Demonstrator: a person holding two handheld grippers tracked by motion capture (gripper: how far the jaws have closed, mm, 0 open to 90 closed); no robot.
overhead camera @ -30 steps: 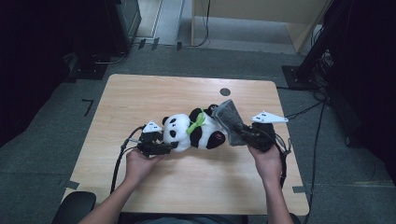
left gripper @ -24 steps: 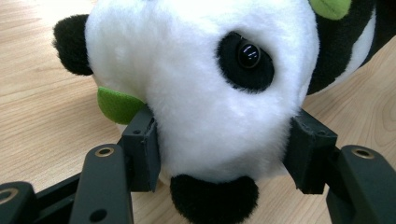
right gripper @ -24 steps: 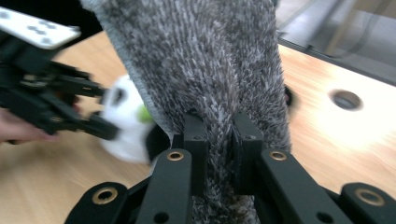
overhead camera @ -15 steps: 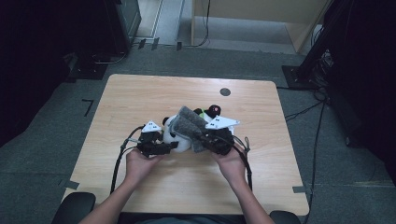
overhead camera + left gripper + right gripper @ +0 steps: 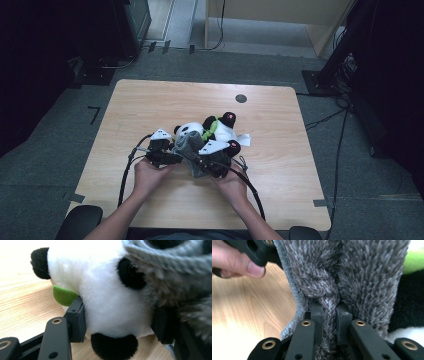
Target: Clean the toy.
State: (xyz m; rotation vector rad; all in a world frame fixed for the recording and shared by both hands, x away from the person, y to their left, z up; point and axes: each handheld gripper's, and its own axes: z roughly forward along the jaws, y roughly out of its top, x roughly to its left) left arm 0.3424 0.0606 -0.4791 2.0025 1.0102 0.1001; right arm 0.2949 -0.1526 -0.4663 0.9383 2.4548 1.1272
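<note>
A black-and-white panda plush [image 5: 222, 131] with a green leaf [image 5: 63, 295] lies at the middle of the wooden table [image 5: 280, 165]. My left gripper [image 5: 172, 159] is shut on the panda's head [image 5: 105, 295], with one pad pressing on each side of it. My right gripper [image 5: 329, 312] is shut on a fold of a grey fuzzy cloth [image 5: 352, 272]. In the high view that cloth [image 5: 187, 147] lies against the panda's head, between the two grippers. Its knitted edge [image 5: 175, 277] covers part of the panda's face.
A small dark round spot [image 5: 241, 98] marks the table near its far edge. Cables [image 5: 250, 187] trail from both grippers toward the near edge. A white tag [image 5: 244, 140] sticks out to the right of the panda. Dark equipment surrounds the table.
My right gripper has carried the grey cloth leftward and down, from the panda's right side to its head, close to the left gripper. The left hand has stayed in place.
</note>
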